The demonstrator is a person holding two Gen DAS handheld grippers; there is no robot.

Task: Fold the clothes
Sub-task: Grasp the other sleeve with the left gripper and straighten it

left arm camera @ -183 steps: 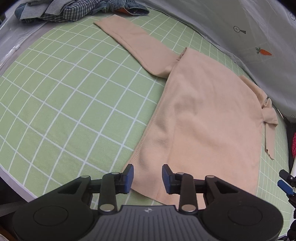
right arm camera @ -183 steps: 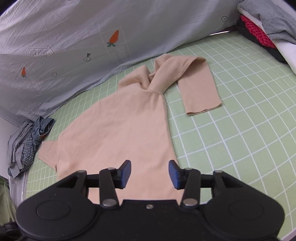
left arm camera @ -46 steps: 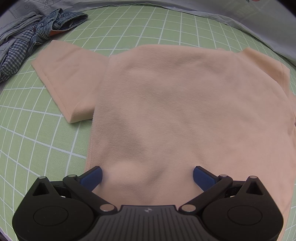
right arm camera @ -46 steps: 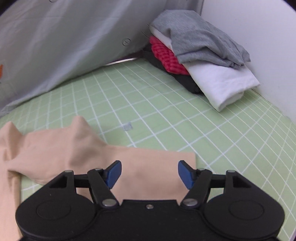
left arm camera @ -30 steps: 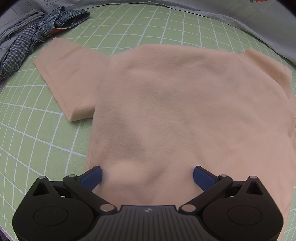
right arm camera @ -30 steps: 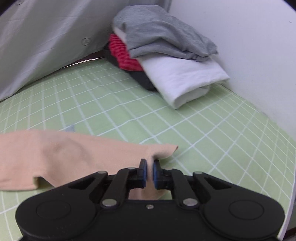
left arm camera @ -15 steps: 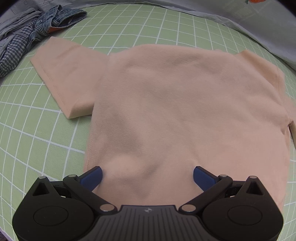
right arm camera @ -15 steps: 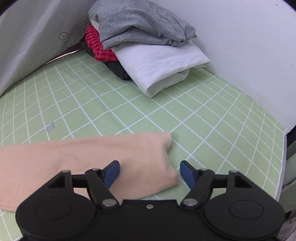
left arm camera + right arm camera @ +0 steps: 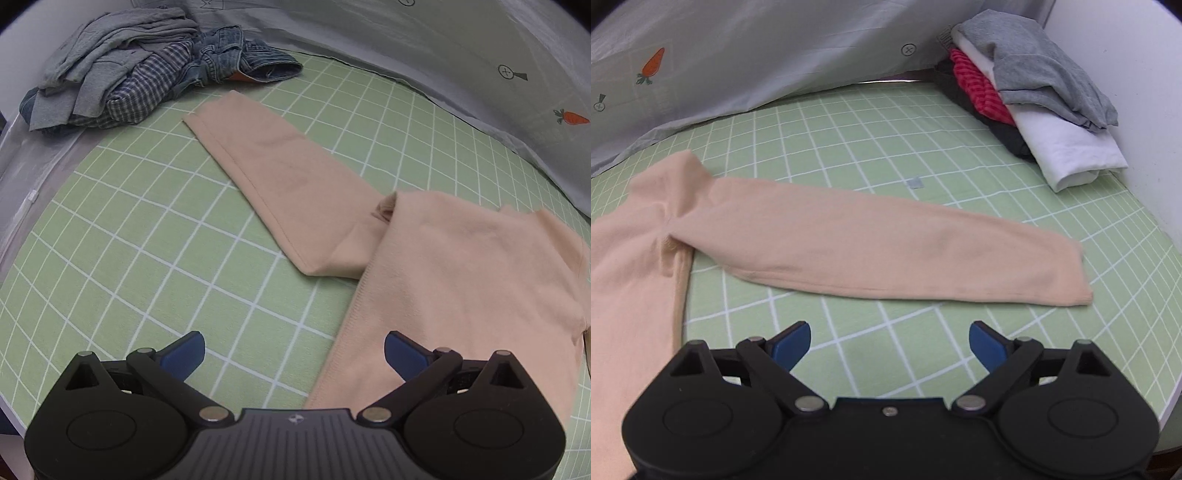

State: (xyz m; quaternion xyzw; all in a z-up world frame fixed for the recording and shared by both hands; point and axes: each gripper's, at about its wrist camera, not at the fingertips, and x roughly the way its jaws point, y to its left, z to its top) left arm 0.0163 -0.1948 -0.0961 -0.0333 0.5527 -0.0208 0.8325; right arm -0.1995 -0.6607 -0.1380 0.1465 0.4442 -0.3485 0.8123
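A peach long-sleeved top (image 9: 454, 280) lies flat on the green checked mat (image 9: 140, 229). In the left wrist view its left sleeve (image 9: 280, 173) stretches toward the far left, and the body fills the right side. My left gripper (image 9: 293, 356) hovers open over the mat, just left of the body's side edge, holding nothing. In the right wrist view the other sleeve (image 9: 871, 240) lies straight out to the right, its cuff (image 9: 1071, 273) near the mat's edge. My right gripper (image 9: 890, 343) is open and empty, a little short of that sleeve.
A heap of unfolded clothes (image 9: 147, 70), denim and checked, lies at the mat's far left corner. A folded stack (image 9: 1034, 96) of grey, white, red and dark items sits at the far right against the white wall. A grey carrot-print sheet (image 9: 757, 48) borders the back.
My left gripper has swung off the body toward the left sleeve. My right gripper, which shut on the right sleeve's end and opened again, has drawn back; the sleeve now lies straight.
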